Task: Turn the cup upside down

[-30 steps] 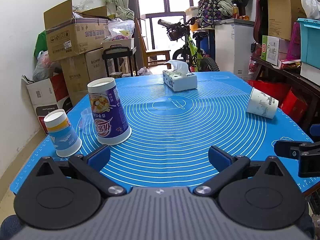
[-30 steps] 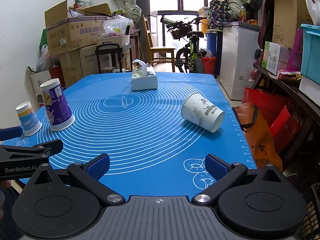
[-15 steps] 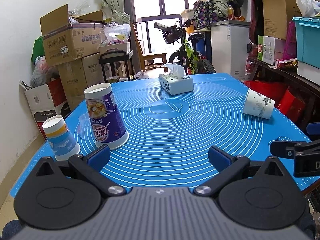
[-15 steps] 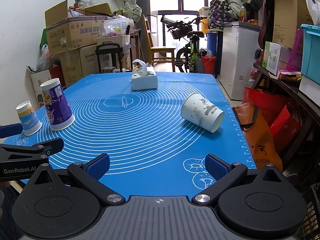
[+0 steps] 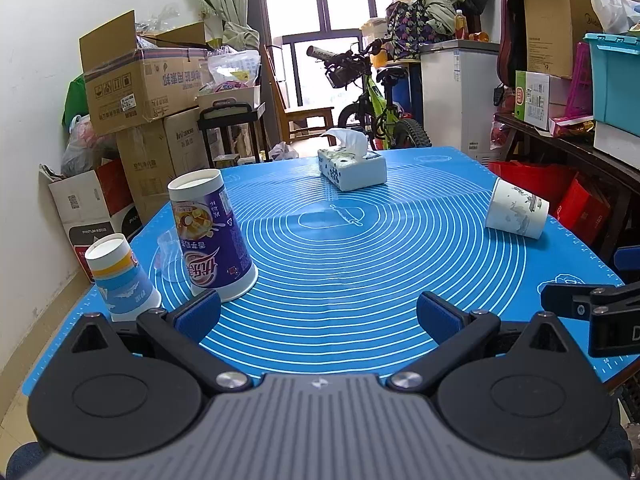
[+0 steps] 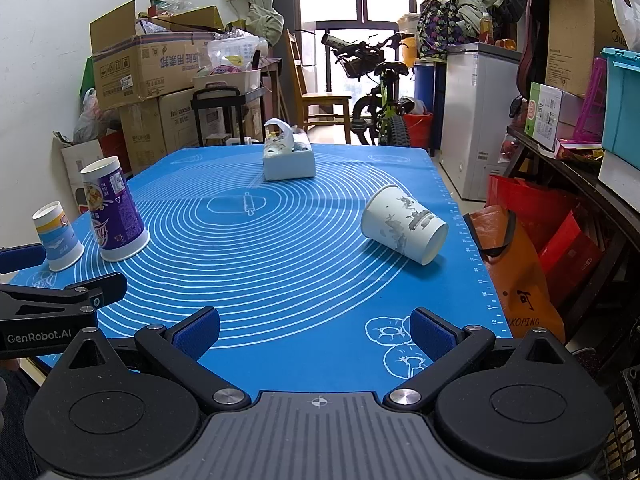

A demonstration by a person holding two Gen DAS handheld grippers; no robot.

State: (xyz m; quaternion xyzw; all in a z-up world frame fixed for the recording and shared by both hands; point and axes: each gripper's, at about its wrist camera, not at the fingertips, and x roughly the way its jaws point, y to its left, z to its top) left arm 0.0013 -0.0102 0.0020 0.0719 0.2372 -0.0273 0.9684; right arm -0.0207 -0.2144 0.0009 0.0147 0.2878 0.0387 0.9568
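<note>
A white paper cup (image 6: pixel 404 228) with grey print lies on its side on the blue mat (image 6: pixel 280 264), mouth toward the right edge; it also shows in the left wrist view (image 5: pixel 516 209). A tall purple cup (image 5: pixel 210 236) and a small blue-and-white cup (image 5: pixel 120 280) stand upside down at the left, also in the right wrist view (image 6: pixel 114 216) (image 6: pixel 58 236). My left gripper (image 5: pixel 318 316) is open and empty near the front edge. My right gripper (image 6: pixel 316 332) is open and empty, well short of the lying cup.
A tissue box (image 5: pixel 352 168) sits at the far middle of the mat. A clear plastic cup (image 5: pixel 170 250) lies behind the purple cup. Stacked cartons (image 5: pixel 148 92) stand left, a bicycle (image 5: pixel 372 108) behind, shelves and red bags (image 6: pixel 560 216) to the right.
The left gripper has drawn back and risen slightly, so the cups look a little farther. The right gripper has barely moved. Both stay open.
</note>
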